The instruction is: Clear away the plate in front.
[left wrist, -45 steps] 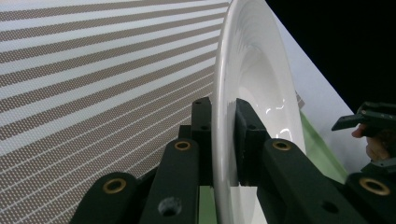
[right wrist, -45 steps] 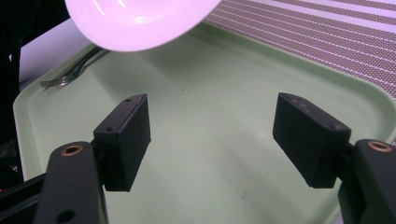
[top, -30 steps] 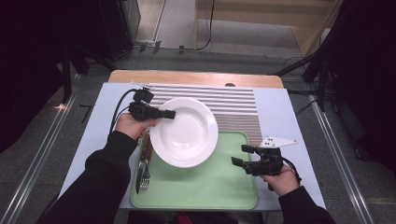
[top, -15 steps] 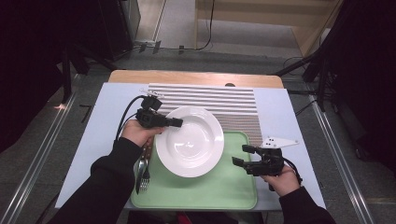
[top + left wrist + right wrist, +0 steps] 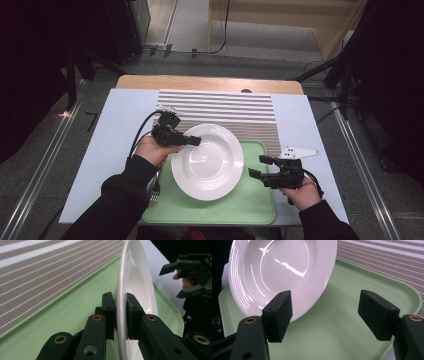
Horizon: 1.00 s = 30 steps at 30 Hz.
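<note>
High view: a white plate [image 5: 207,161] lies at the centre of the frame, over the upper left part of a green tray [image 5: 240,200], its upper rim reaching past the tray edge toward a striped mat [image 5: 220,107]. The left gripper [image 5: 196,142], left of centre, meets the plate's upper left rim; the right gripper [image 5: 254,166], right of centre, sits just beside the plate's right rim with its jaws spread and nothing between them. A fork [image 5: 155,192] lies at the tray's left edge, partly under the left sleeve; whether the plate rests on the tray or is lifted cannot be told from here. Left gripper view: the plate [image 5: 136,277] appears edge-on through the middle of the frame, and the left gripper [image 5: 120,312] pinches its rim, one pad on each face, a contact the high view leaves unclear. The tray [image 5: 62,322] fills the lower left, the mat [image 5: 50,272] the upper left, and the right gripper [image 5: 172,280] appears at the upper right. Right gripper view: the plate [image 5: 279,272] occupies the upper left, tilted above the tray [image 5: 332,325], its lower rim clear of the tray floor; the right gripper [image 5: 325,308] stands wide open over bare tray, and the mat [image 5: 387,260] crosses the upper right.
</note>
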Each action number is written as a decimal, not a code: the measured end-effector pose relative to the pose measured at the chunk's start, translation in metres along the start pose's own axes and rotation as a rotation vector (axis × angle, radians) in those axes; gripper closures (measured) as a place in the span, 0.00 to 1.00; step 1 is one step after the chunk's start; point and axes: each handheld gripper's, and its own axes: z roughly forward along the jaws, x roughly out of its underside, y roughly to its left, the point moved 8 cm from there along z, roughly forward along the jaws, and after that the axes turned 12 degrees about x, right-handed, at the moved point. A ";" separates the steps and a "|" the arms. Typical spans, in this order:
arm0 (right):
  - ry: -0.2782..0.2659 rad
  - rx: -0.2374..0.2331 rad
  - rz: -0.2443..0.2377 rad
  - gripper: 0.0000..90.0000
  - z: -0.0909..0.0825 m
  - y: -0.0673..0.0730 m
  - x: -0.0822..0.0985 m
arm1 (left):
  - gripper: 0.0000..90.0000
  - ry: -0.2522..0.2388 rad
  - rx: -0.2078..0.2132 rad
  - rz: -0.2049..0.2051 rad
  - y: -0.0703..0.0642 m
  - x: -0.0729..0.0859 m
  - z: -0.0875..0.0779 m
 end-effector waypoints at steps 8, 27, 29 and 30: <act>-0.001 0.001 0.000 0.30 0.000 0.000 0.000 | 0.88 -0.020 0.018 -0.008 -0.003 0.005 0.006; -0.002 -0.003 -0.008 0.30 -0.001 0.001 0.001 | 0.89 -0.010 -0.029 -0.041 0.013 0.023 0.021; -0.002 -0.002 -0.008 0.30 -0.001 0.002 0.001 | 0.89 -0.013 -0.027 -0.051 0.016 0.025 0.021; -0.003 -0.002 -0.008 0.30 -0.001 0.002 0.001 | 0.89 -0.015 -0.023 -0.060 0.018 0.026 0.020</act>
